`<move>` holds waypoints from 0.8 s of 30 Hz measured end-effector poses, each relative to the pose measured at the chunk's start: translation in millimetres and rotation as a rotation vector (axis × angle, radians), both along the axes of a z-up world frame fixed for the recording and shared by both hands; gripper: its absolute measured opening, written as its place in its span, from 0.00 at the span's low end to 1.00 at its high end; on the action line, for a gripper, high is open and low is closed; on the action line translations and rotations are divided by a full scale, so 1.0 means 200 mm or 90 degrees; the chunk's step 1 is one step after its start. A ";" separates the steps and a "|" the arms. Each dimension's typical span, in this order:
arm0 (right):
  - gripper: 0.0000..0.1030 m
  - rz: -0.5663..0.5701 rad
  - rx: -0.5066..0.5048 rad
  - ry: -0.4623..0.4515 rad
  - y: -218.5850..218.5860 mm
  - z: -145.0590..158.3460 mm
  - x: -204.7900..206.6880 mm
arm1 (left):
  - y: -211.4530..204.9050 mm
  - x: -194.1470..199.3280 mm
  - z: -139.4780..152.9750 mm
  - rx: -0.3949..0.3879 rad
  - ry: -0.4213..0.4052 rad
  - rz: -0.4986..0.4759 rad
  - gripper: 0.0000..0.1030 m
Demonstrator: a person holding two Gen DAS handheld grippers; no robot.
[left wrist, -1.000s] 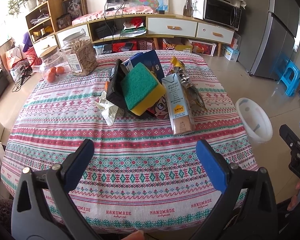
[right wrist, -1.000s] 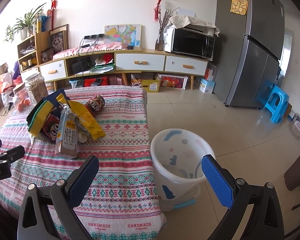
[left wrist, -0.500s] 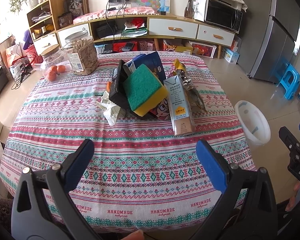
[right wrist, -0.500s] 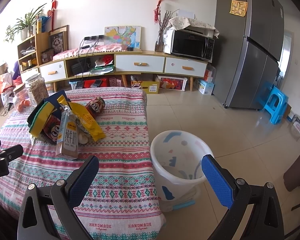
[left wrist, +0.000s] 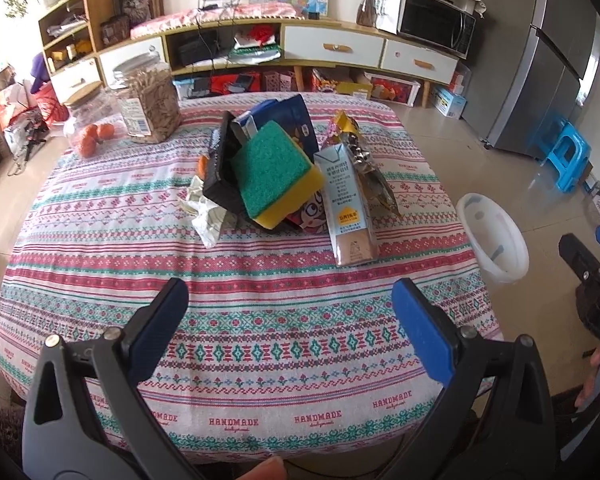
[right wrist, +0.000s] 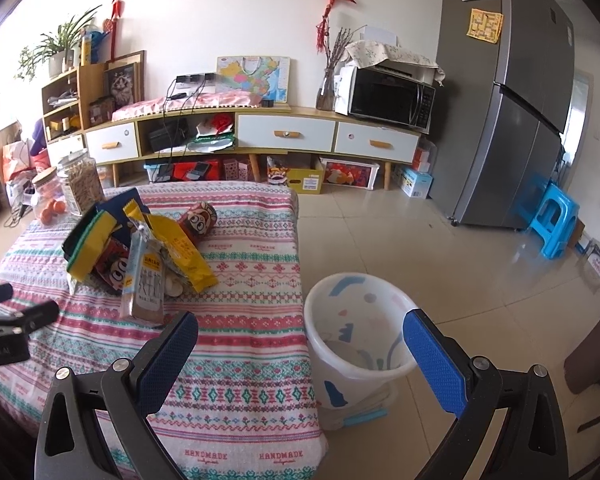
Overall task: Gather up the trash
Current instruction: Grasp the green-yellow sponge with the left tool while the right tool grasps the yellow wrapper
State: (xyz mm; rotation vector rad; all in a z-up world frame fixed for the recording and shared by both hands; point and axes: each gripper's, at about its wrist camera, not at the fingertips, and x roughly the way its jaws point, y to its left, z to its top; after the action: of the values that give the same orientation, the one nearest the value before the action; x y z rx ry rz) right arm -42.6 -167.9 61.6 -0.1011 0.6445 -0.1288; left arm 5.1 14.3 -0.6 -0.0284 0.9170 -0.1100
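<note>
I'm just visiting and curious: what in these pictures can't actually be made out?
- Trash bin contents: right wrist view, its wall hides most of the bottom.
- Black box under the sponge: left wrist view, mostly covered.
- Milk carton print: too small.
- Right tongs: cut off by the left view's edge.

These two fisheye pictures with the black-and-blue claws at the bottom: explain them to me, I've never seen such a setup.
No robot here: a person holds a hand-operated gripper in each hand, each with its own camera looking along its two blue-padded fingers. One picture comes from the left gripper, the other from the right gripper. Both are open and hold nothing. On the patterned tablecloth lies a trash pile: a green-and-yellow sponge, a milk carton, a yellow snack wrapper and crumpled paper. Two glass jars stand at the far corner. A white bin waits on the floor beside the table.
</note>
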 end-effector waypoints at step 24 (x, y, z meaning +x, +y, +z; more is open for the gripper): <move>1.00 0.098 0.091 0.186 0.04 -0.13 0.62 | 0.30 0.56 -0.05 -0.193 0.155 -0.007 0.89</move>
State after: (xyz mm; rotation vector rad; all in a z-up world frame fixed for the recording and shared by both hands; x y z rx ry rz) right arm 82.1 -160.7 35.0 -0.0318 0.9321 0.0830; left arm 117.4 73.7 -10.6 -0.3249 1.1372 -0.2593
